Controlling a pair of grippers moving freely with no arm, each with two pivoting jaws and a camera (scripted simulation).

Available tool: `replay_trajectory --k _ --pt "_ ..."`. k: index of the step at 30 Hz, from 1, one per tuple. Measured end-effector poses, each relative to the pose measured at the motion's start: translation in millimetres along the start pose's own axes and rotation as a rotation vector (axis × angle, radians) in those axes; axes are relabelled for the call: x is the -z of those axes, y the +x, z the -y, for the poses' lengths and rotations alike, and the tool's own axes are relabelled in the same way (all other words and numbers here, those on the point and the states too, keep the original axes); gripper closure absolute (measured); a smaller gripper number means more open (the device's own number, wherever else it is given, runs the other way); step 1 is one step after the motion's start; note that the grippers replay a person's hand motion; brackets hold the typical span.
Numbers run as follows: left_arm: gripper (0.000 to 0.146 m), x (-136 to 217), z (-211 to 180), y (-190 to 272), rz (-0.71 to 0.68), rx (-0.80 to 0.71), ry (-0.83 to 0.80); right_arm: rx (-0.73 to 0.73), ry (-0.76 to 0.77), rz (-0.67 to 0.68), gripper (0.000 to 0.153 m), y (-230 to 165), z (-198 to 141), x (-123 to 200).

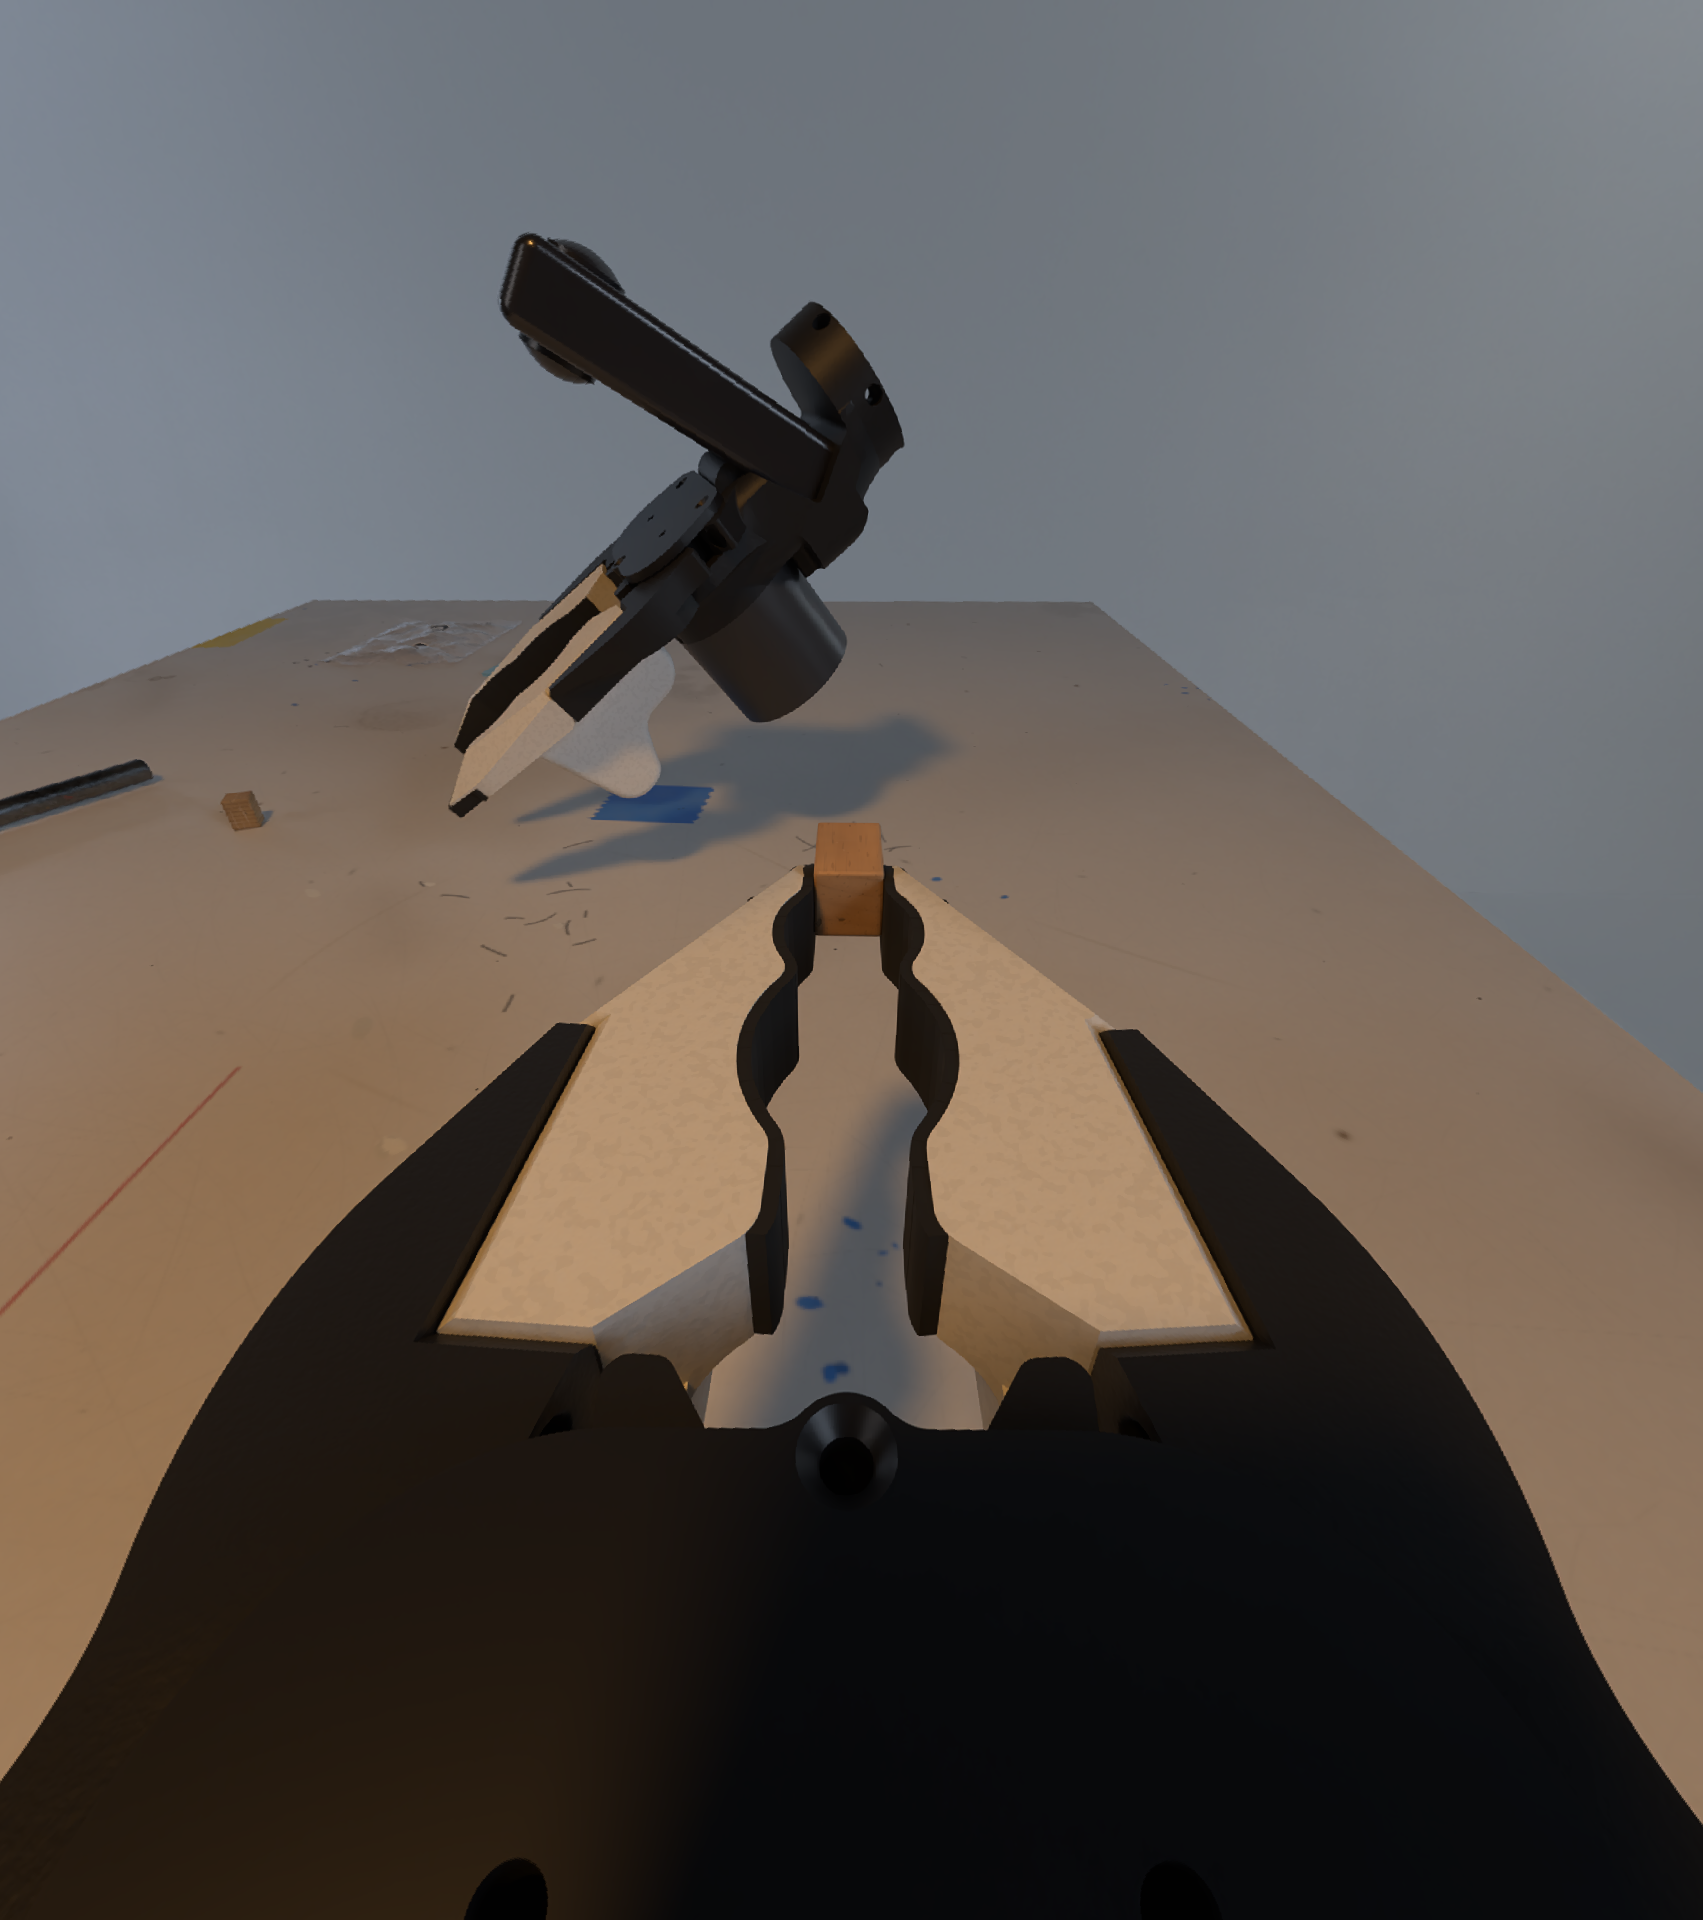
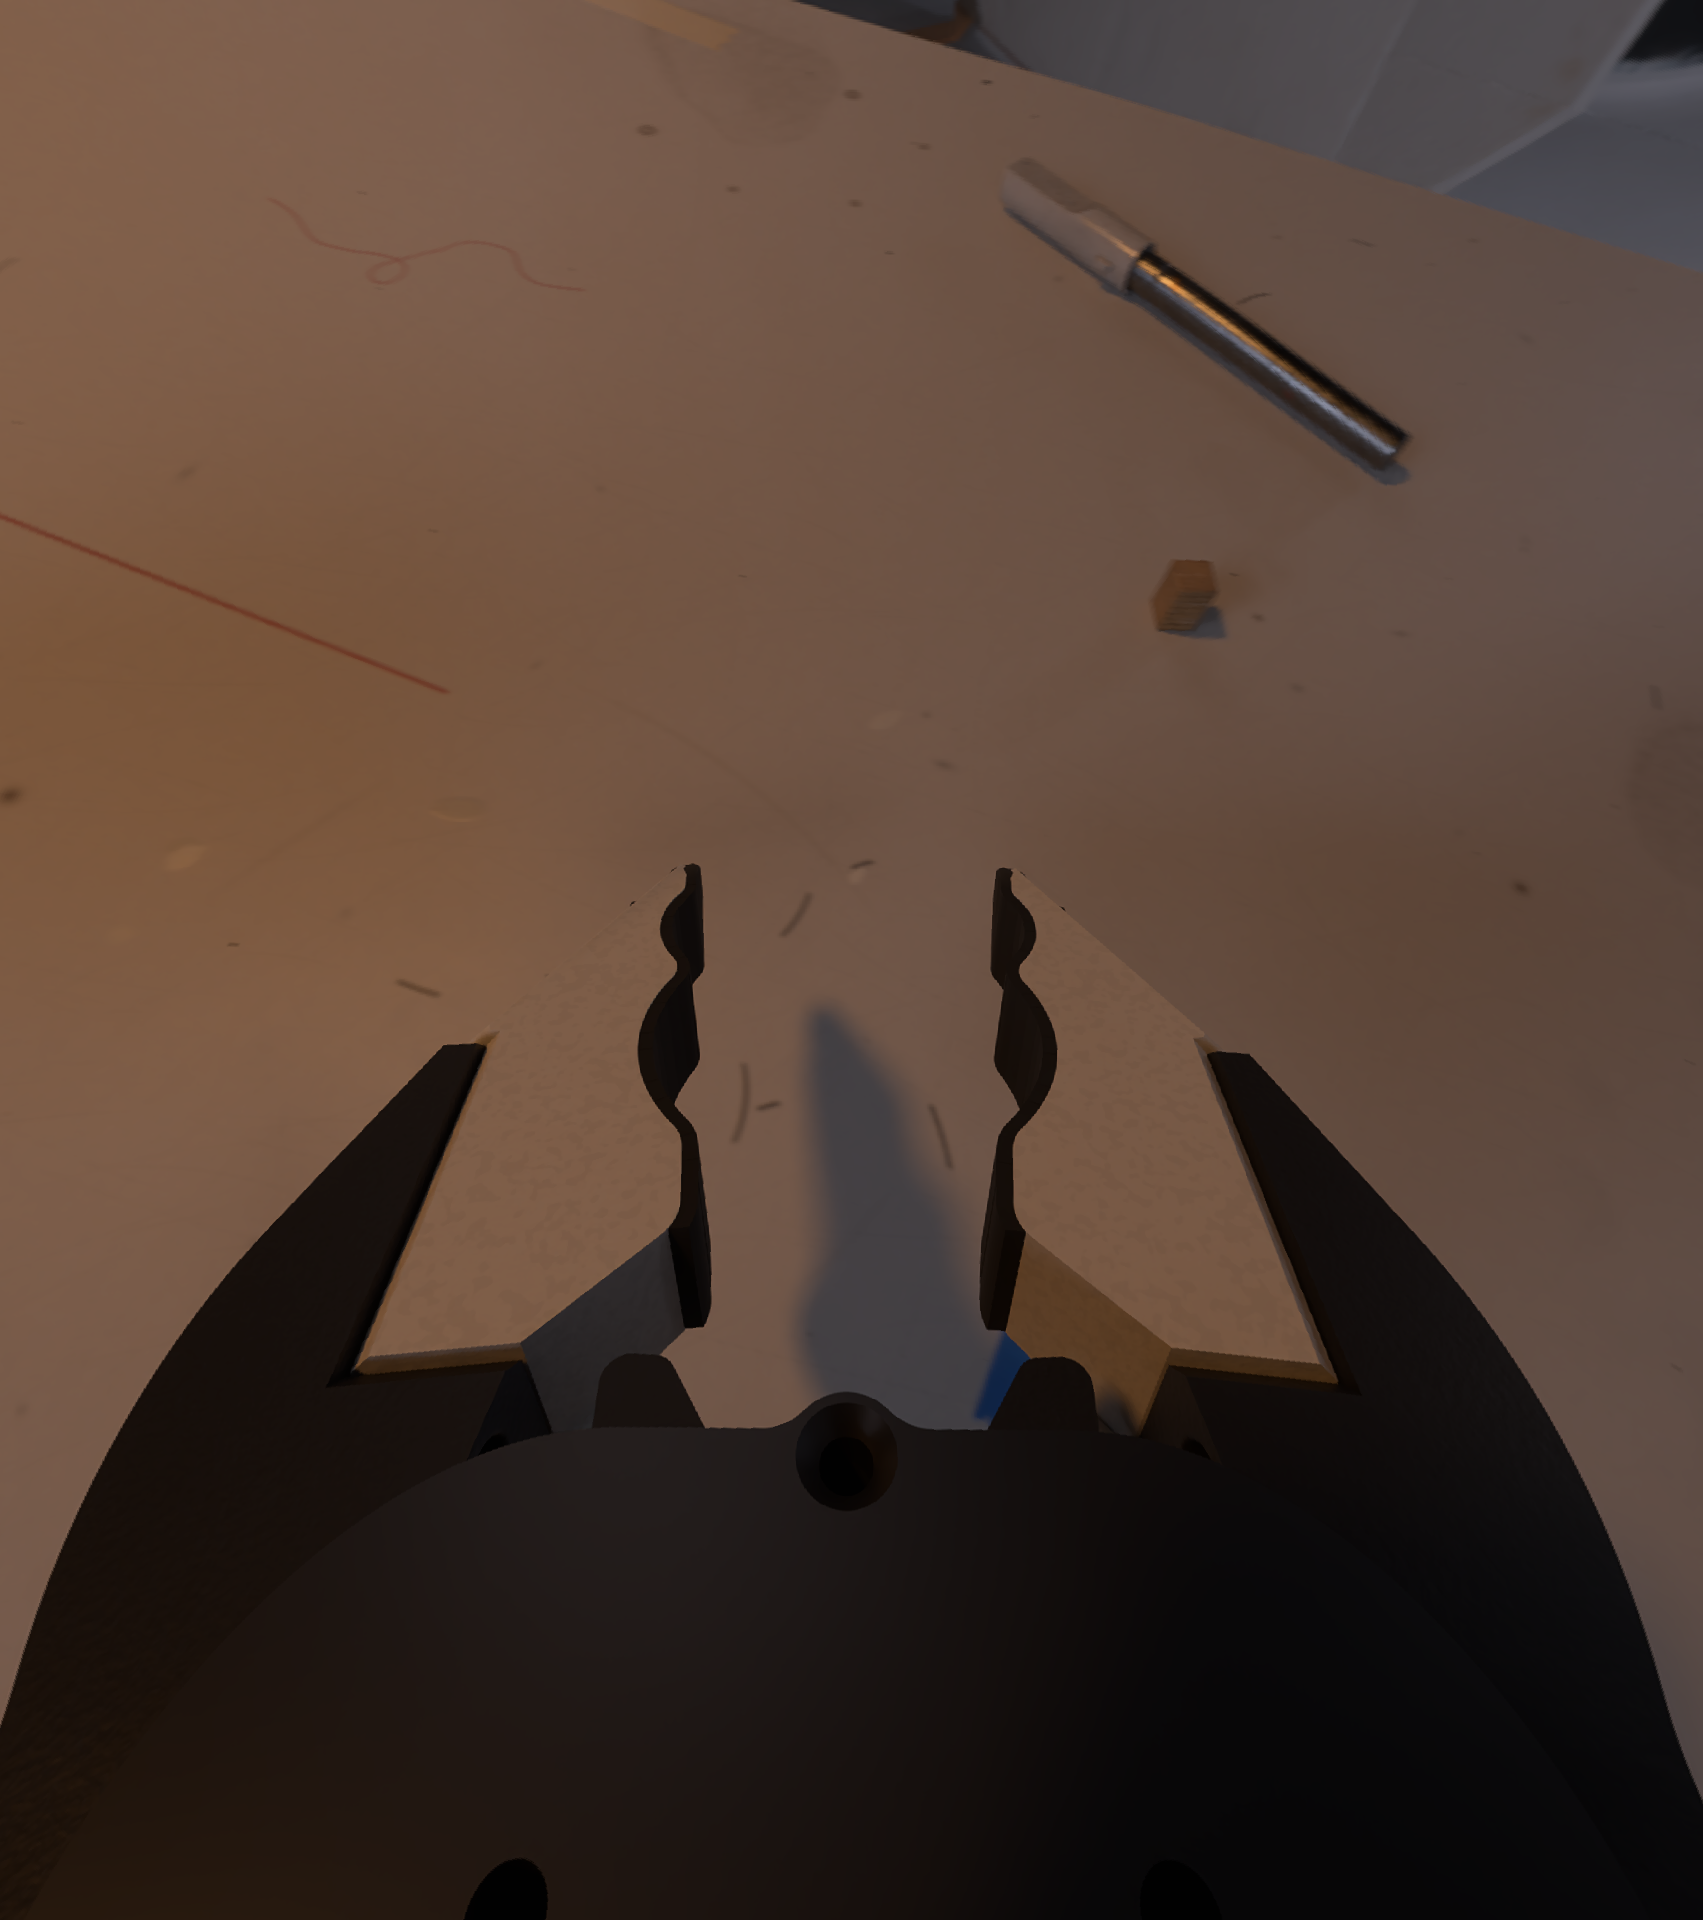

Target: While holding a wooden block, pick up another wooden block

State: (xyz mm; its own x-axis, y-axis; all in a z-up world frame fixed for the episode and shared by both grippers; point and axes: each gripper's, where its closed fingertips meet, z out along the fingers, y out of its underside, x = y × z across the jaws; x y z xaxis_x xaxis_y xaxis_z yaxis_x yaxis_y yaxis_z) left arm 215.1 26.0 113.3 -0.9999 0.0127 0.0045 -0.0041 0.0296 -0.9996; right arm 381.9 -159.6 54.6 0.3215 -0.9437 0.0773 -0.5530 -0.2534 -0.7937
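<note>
My left gripper (image 1: 848, 883) is shut on a small wooden block (image 1: 847, 878), held at its fingertips above the tan table (image 1: 1242, 987). A second small wooden block (image 1: 242, 809) lies on the table at the left; in the right wrist view this block (image 2: 1185, 595) lies ahead and to the right. My right gripper (image 2: 847, 883) is open and empty, a little above the table and apart from that block. In the left wrist view the right gripper (image 1: 483, 774) hovers tilted down toward the table, to the right of the lying block.
A metal rod with a white handle (image 2: 1200, 307) lies beyond the second block; its dark end shows in the left wrist view (image 1: 26, 805). A blue tape patch (image 1: 655, 803) sits mid-table. A red line (image 2: 172, 582) crosses the table at the left. The table's right edge (image 1: 1449, 956) is near.
</note>
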Motion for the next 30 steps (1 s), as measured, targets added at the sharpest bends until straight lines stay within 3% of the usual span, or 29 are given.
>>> replay_trajectory --k 9,12,19,24,30 --pt "0.135 -1 -1 0 0.001 -0.003 -0.006 -0.032 0.017 -0.154 0.097 64 -9 10" --pt "0.135 -1 -1 0 -0.001 -0.002 -0.009 -0.053 0.065 -0.132 0.102 69 4 7" --pt "0.135 0 0 0 0.001 -0.002 -0.002 -0.081 0.014 -0.006 0.112 65 40 -46" --pt "0.135 0 0 0 -0.002 0.005 -0.005 -0.162 -0.160 0.034 0.115 84 42 -87" --pt "0.135 0 0 -1 -0.004 0.019 0.002 -0.171 -0.283 0.097 0.127 99 38 -111"
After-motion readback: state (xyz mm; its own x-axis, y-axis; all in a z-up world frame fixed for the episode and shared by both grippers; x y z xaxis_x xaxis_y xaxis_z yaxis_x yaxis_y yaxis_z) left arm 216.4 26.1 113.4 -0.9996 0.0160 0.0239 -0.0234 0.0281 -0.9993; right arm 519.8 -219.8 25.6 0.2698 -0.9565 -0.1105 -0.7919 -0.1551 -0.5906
